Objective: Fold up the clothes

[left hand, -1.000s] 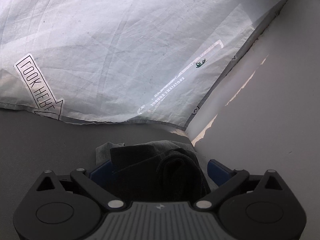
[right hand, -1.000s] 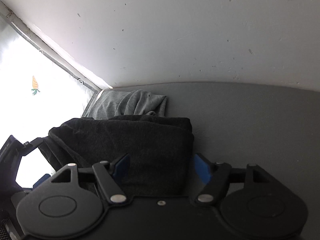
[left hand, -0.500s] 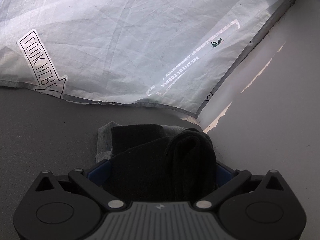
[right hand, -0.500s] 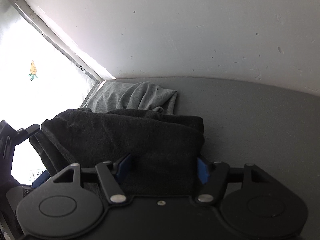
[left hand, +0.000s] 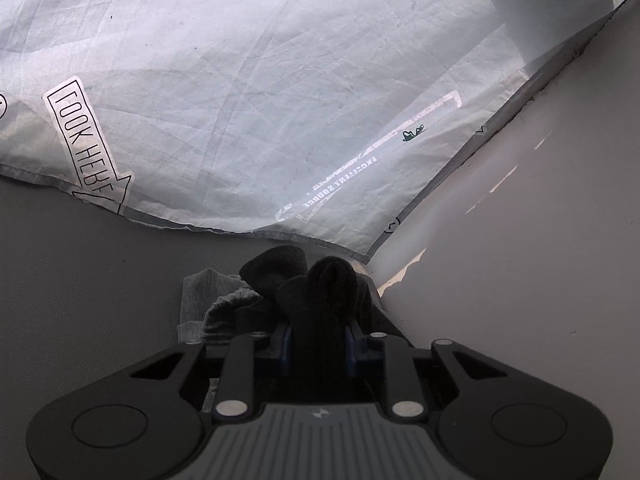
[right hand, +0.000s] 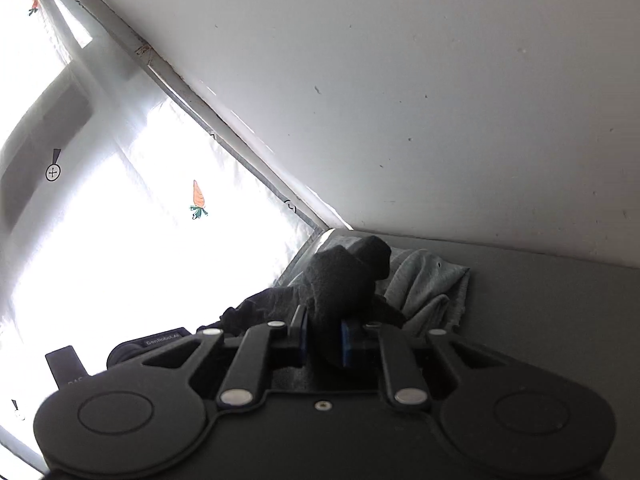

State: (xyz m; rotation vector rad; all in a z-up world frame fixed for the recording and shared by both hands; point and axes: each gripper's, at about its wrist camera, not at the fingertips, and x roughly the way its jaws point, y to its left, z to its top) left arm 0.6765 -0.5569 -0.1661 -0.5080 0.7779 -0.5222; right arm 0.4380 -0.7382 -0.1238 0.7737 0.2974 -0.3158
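Observation:
A black garment (left hand: 320,292) lies bunched in the table's far corner, on top of a grey garment (left hand: 200,296). My left gripper (left hand: 318,340) is shut on a thick fold of the black garment. In the right wrist view my right gripper (right hand: 323,338) is shut on another fold of the black garment (right hand: 340,280), which bulges up between the blue pads. The grey garment (right hand: 424,284) lies behind it against the wall. The left gripper's body (right hand: 160,344) shows just left of the right one.
A dark grey tabletop (left hand: 80,280) carries the clothes. A white printed curtain (left hand: 240,100) hangs along its far edge and a white wall (left hand: 540,240) closes the right side. In the right wrist view the wall (right hand: 440,100) is ahead and the bright curtain (right hand: 120,240) is at the left.
Both grippers have closed from open onto the black garment, pinching it into a bunched lump. The folded black garment has lost its flat shape. Both views have tilted.

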